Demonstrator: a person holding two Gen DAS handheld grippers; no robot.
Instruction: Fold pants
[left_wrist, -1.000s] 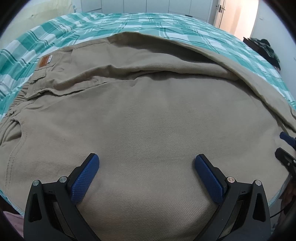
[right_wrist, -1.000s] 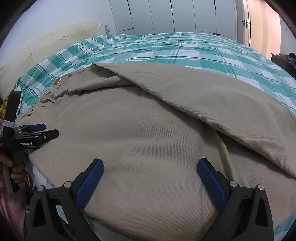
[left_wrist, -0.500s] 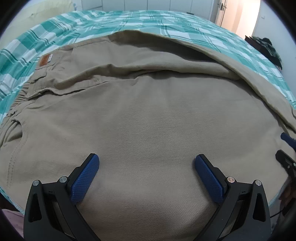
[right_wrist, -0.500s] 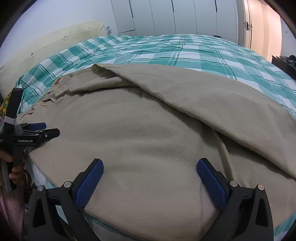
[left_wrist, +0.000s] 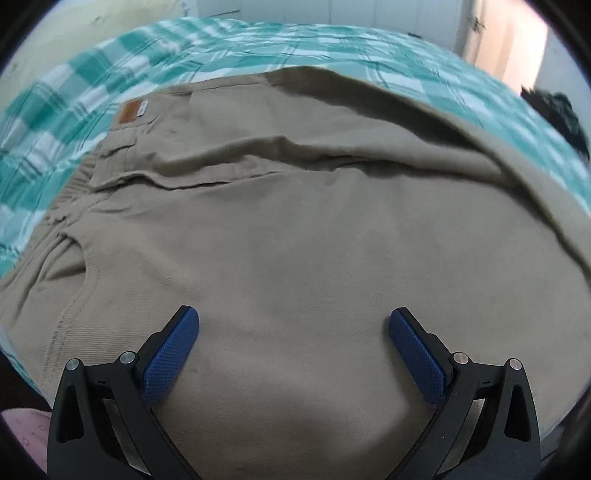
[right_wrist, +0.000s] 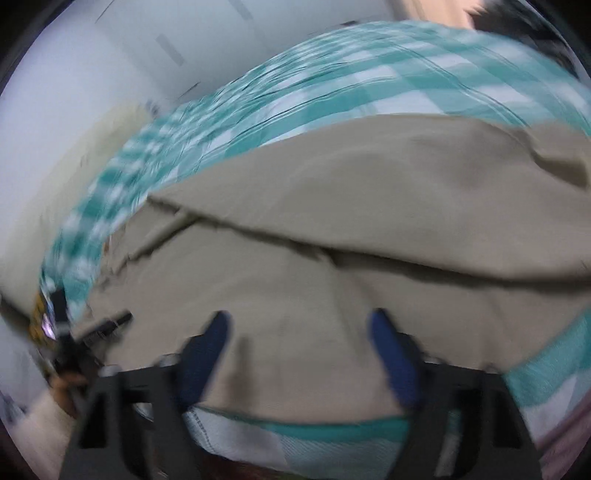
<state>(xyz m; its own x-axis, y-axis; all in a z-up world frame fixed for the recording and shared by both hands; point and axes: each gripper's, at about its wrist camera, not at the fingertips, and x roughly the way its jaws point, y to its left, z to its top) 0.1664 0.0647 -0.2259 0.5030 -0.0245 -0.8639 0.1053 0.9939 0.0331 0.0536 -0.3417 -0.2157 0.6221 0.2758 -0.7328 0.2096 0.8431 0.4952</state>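
Khaki pants lie spread on a bed with a teal plaid cover. The waistband with a brown leather patch is at the upper left, and one leg is folded over along the far side. My left gripper is open and empty, just above the near part of the pants. In the blurred right wrist view the pants fill the middle. My right gripper is open and empty over their near edge. The left gripper shows there at the far left.
The bed's near edge with a white and teal hem runs under my right gripper. White closet doors and a cream headboard stand behind the bed. A dark heap lies at the far right beside a doorway.
My right gripper has swung fast and tilted, moving right along the near edge; its view is now blurred. My left gripper shifted a little toward the waistband. Both stay open.
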